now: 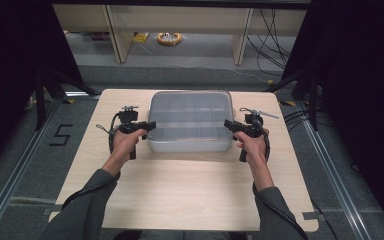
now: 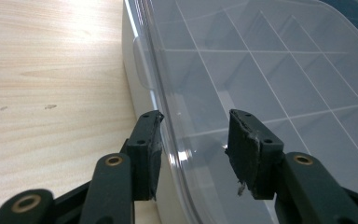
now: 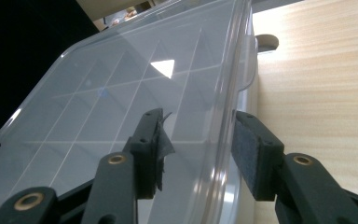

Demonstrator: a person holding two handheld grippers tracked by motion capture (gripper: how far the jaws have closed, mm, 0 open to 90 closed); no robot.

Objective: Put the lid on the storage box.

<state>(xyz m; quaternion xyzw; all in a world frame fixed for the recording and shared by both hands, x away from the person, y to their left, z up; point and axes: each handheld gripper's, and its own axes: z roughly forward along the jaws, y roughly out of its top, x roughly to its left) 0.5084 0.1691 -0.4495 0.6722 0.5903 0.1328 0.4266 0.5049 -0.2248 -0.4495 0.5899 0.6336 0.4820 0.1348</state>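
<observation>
So the person is holding a claw in each hand at the two short ends of a clear plastic box (image 1: 190,122) sitting on the wooden table (image 1: 180,190). The left claw (image 1: 149,125) is straddling the left edge of the box's see-through lid (image 2: 270,70), one jaw hanging outside the rim and the other over the top; jaws are partly open and not actually pinching anything, as far as I can see. The right claw (image 1: 228,125) is doing the mirror thing on the right edge, also partly open with gaps showing. Divider grid is showing through the lid just ahead of both claws.
</observation>
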